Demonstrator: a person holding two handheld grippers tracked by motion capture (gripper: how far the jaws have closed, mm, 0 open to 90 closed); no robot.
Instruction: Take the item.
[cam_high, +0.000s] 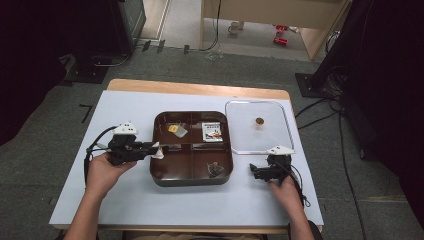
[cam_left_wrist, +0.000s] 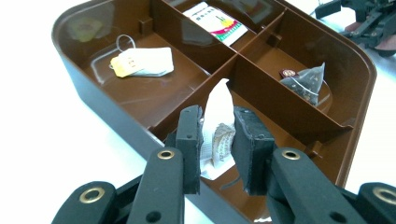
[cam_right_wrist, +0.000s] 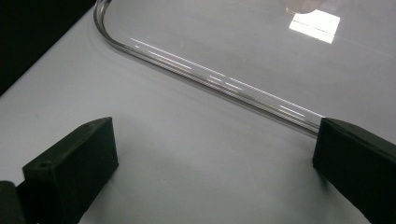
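Sachet (cam_left_wrist: 218, 133), light, thin and crushable, is pinched mid-body by left claw (cam_left_wrist: 217, 149) over tray (cam_left_wrist: 93, 100); right claw (cam_right_wrist: 210, 163) gapes, empty, near lid (cam_right_wrist: 210, 81).

The right tool (cam_right_wrist: 212, 161) hangs over the white desk (cam_right_wrist: 187, 154), jaws spread wide. Just beyond them lies a clear lid (cam_right_wrist: 243, 42), its rounded rim crossing near the far jaw.
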